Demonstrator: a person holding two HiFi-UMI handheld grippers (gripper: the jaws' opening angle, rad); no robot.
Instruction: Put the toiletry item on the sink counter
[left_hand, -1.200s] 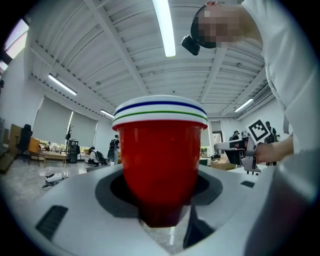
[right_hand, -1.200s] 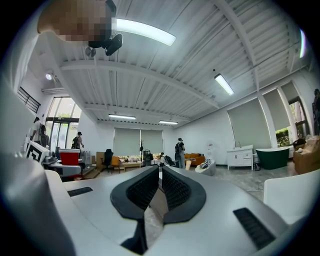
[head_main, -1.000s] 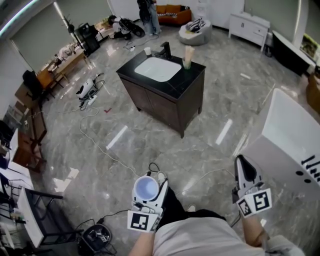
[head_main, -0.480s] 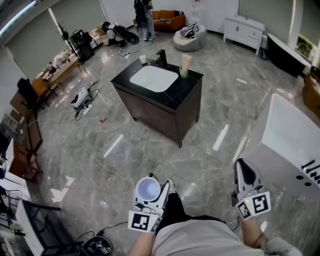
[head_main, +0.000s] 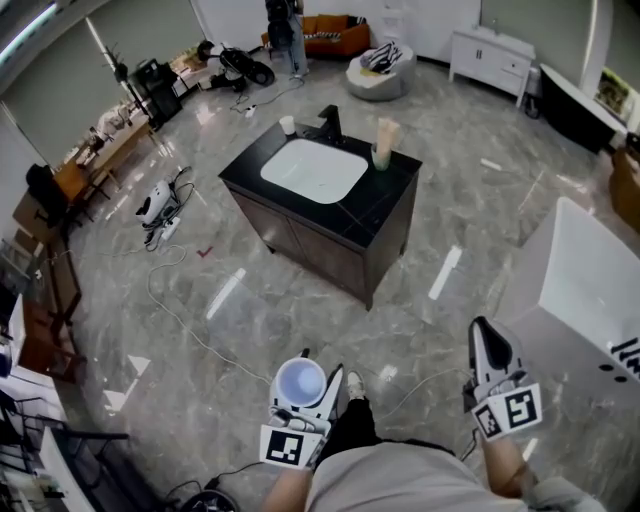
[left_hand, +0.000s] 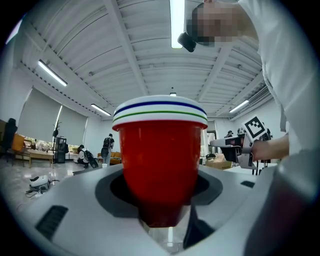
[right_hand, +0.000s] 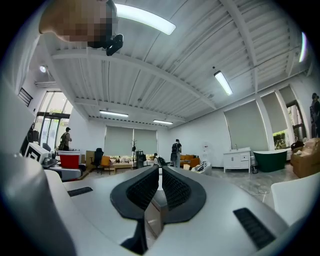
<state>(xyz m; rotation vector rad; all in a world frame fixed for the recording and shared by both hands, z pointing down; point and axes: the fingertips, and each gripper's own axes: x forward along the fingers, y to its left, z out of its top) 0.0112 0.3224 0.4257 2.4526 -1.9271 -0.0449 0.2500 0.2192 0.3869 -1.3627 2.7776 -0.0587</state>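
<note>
1. Left gripper (head_main: 312, 368): we find it low in the head view, just ahead of the person's torso (head_main: 400, 482), pointing level, with its marker cube facing up at the near end.
2. Its jaws stand partly apart and are clamped on the red cup (left_hand: 160, 165). In the left gripper view the dark pads press the cup's lower, tapering part from both sides.
3. The red cup stands upright in that grip. Its white rim band carries a blue and a green stripe. From above, its mouth shows pale inside.
4. Right gripper (right_hand: 160, 172): we read its ribbed pads as drawn almost together, with only a thin slit between them and nothing in it. It is held to the right of the torso, near the white bathtub (head_main: 580, 270).
5. Sink counter (head_main: 375, 205): it has a black top on a dark wood cabinet and stands free on the grey marble floor (head_main: 250, 290). The red cup is well apart from it, carried above the floor on the near side.
6. On the counter we note:
   - a white basin (head_main: 313, 170) set in the middle;
   - a black faucet (head_main: 330, 122) at the far edge;
   - a small white cup (head_main: 288, 125) just left of the faucet;
   - a tall beige item (head_main: 384, 142) at the far right corner, which we cannot identify.
7. Far side of the room: a beanbag (head_main: 380, 62), a white cabinet (head_main: 497, 52), an orange sofa (head_main: 335, 30) and a standing person (head_main: 283, 22).
</note>
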